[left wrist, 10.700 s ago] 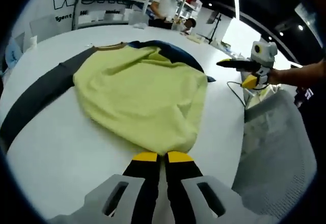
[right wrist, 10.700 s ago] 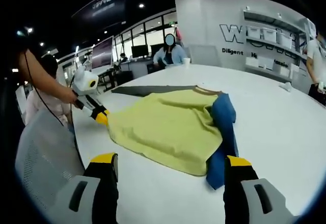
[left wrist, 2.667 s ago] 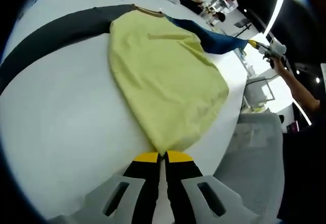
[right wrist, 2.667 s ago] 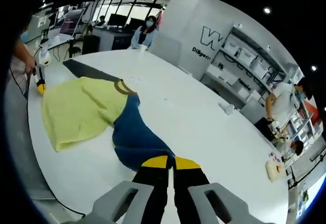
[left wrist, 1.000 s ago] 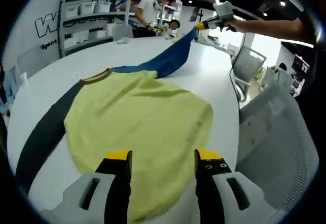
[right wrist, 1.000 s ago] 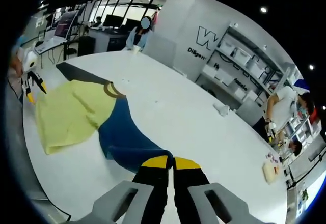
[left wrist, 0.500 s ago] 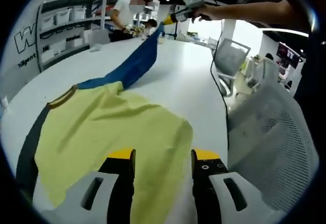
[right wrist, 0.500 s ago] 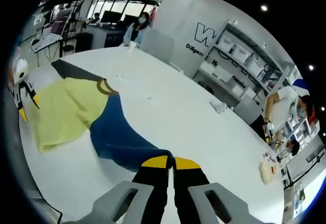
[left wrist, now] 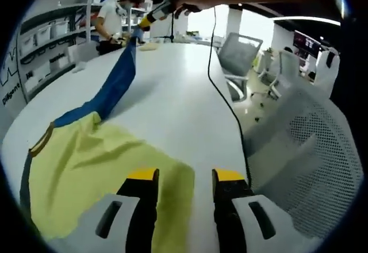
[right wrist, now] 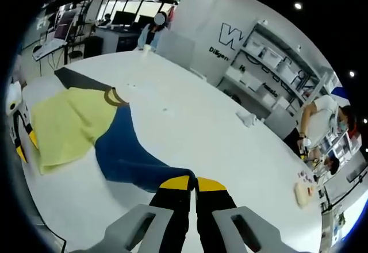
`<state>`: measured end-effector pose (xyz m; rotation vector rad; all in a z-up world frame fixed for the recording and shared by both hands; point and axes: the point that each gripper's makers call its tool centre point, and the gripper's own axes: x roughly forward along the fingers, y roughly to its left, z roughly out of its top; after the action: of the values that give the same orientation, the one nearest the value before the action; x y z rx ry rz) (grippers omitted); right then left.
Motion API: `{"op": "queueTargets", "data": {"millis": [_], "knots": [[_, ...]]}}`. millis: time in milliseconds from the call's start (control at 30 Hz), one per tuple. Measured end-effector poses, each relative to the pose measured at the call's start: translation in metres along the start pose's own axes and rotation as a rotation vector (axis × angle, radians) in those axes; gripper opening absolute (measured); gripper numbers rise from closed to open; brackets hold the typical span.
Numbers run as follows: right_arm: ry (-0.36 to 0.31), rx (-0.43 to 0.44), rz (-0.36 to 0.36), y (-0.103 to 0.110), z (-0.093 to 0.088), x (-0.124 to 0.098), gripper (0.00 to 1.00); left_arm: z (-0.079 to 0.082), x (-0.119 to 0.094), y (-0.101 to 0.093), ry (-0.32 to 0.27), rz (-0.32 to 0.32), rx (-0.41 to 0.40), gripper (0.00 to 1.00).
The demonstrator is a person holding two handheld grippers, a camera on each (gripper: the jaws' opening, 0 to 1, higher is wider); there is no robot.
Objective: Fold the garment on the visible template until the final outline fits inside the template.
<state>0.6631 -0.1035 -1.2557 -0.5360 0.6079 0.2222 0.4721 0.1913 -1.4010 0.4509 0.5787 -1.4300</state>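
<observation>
A shirt lies on the white round table (right wrist: 201, 109). It has a yellow body (left wrist: 86, 172) (right wrist: 63, 123), a blue sleeve (left wrist: 118, 83) (right wrist: 129, 158) and a dark grey sleeve (right wrist: 75, 79). My right gripper (right wrist: 193, 183) is shut on the end of the blue sleeve, which is pulled out long and straight from the body. In the left gripper view the right gripper (left wrist: 144, 24) holds that sleeve end up at the far side. My left gripper (left wrist: 185, 177) hangs open over the yellow hem, holding nothing. The left gripper (right wrist: 24, 144) sits at the table's left edge.
Mesh office chairs (left wrist: 310, 149) stand off the table's right edge, and a black cable (left wrist: 221, 86) runs across the tabletop. Small white items (right wrist: 248, 118) lie on the far side. Shelves with bins (right wrist: 270, 75) and people stand beyond.
My left gripper let go of the yellow hem and opened; its view swung right. My right gripper shut on the blue sleeve and has drawn it further out from the body.
</observation>
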Motion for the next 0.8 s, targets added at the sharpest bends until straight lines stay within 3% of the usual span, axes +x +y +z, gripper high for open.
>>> {"op": "queueTargets", "data": {"millis": [133, 300, 667, 800], "knots": [[0.005, 0.003, 0.006, -0.001, -0.004, 0.005, 0.0, 0.004, 0.011, -0.004, 0.012, -0.02, 0.053, 0.36], [0.015, 0.01, 0.008, -0.004, -0.007, 0.011, 0.0, 0.005, 0.025, -0.014, 0.038, -0.057, 0.185, 0.31], [0.046, 0.022, -0.014, -0.026, -0.019, 0.017, 0.0, -0.01, 0.043, -0.006, 0.131, -0.043, 0.292, 0.19], [0.074, 0.044, -0.004, -0.024, -0.034, 0.02, 0.0, -0.011, 0.045, 0.001, 0.15, -0.026, 0.248, 0.05]]}}
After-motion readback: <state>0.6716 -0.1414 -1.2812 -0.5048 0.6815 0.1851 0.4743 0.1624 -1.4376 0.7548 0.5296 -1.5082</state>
